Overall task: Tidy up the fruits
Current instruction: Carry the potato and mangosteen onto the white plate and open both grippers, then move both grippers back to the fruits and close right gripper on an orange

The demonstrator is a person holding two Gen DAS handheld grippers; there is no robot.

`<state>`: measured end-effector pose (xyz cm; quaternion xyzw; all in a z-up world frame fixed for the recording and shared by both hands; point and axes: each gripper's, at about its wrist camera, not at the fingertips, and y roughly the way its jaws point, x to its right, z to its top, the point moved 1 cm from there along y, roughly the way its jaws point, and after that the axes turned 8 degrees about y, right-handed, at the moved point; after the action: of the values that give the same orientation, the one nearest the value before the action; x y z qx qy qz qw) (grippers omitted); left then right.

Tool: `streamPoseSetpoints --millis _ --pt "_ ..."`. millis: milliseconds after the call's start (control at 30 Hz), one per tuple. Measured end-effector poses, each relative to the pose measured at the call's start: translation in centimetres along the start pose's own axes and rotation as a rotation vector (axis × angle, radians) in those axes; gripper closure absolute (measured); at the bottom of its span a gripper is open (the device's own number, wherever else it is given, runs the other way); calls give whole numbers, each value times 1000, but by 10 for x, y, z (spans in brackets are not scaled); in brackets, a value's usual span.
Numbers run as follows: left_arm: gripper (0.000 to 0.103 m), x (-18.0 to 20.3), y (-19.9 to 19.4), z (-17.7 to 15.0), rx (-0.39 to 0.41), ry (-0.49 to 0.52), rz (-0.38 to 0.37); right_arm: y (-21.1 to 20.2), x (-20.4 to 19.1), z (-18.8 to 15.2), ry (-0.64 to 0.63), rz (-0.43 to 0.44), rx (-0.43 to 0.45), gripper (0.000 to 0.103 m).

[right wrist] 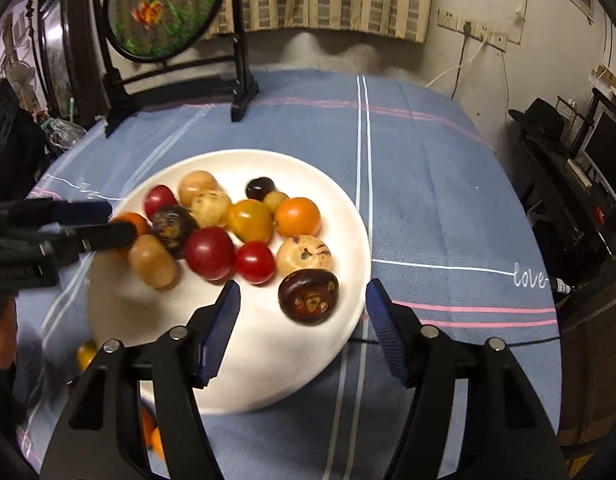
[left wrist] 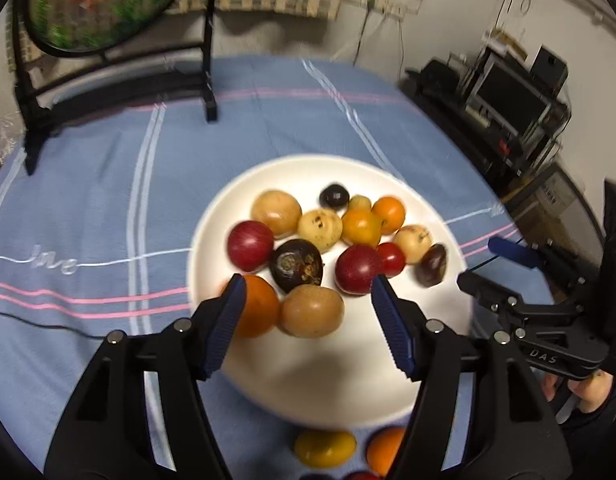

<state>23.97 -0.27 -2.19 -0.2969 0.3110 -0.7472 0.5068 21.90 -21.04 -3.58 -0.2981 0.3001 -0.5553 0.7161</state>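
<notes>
White plate point(left wrist: 292, 380) on blue striped cloth point(left wrist: 108, 200), heaped with fruits point(left wrist: 308, 240) toward 12 o'clock half. Left gripper point(left wrist: 306, 316) over plate's 6 o'clock edge, jaws spread, nothing pinched; tan fruit point(left wrist: 311, 311) between tips. Right gripper point(right wrist: 302, 316) over plate's 5 o'clock rim, jaws spread, empty; dark fruit point(right wrist: 309, 296) between tips. Yellow fruit point(left wrist: 325, 448) and orange fruit point(left wrist: 383, 450) off plate at 6 o'clock.

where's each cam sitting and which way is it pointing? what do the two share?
Left wrist: on the left claw, angled down at the round white plate of fruit from its near-left side; own open blue-padded fingers, right claw and a hand show.
Right wrist: on the right claw, angled down from the plate's near-right side; own open fingers, left claw at left.
Shared: plate, fruit, blue striped tablecloth.
</notes>
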Motion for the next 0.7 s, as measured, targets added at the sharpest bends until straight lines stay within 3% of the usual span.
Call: streamPoseSetpoints --millis 133,267,433,700 --pt "31 -4 -55 -28 102 -37 21 -32 0 -23 42 39 5 37" --pt "29 2 -88 -71 146 -60 46 -63 -7 -54 83 83 28 36" --pt "29 8 -96 -124 96 -64 48 -81 -24 -87 104 113 20 35" --pt "29 5 -114 -149 111 -77 28 -84 -49 -103 60 88 -24 35"
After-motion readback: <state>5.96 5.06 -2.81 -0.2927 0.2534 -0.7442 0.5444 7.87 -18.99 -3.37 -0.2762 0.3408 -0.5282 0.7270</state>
